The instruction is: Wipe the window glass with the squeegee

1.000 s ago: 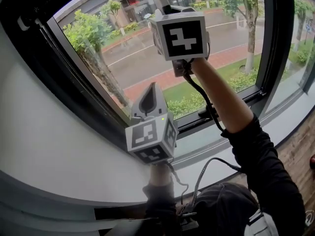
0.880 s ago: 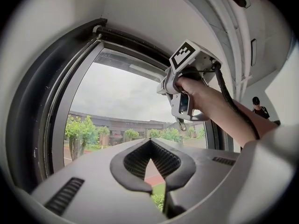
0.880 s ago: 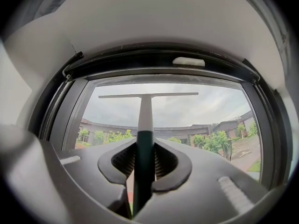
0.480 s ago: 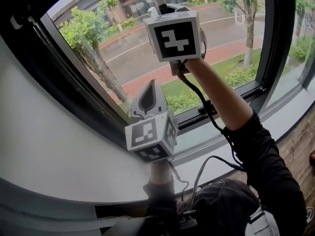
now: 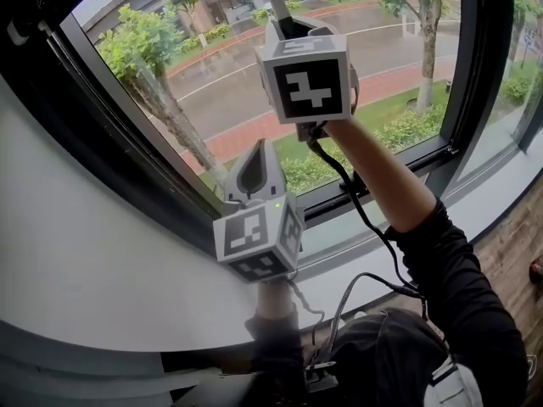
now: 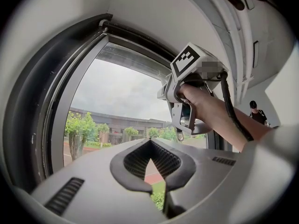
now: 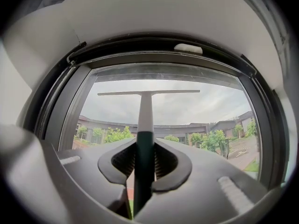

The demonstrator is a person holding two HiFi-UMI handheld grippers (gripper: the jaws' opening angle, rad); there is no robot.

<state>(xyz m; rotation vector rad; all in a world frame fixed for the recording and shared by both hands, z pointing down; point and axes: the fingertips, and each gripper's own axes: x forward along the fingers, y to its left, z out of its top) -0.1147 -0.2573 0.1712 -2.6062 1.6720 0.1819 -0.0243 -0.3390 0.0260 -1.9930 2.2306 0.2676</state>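
Right gripper view shows what the head view barely catches: the pale T-shaped squeegee with dark green handle (image 7: 145, 118) clamped between the jaws of the right gripper (image 7: 144, 167), blade up against the window glass (image 7: 196, 108), while the left gripper (image 6: 151, 166) has its jaws together, empty.

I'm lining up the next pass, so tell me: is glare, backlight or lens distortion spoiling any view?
Right gripper view: heavy fisheye, dark corners, window frame bowed; the squeegee reads sharp against the bright overcast outside. Left gripper view: same vignette, glass bright but not blown out. Head view: even daylight, no glare on the glass, frame lines curved.
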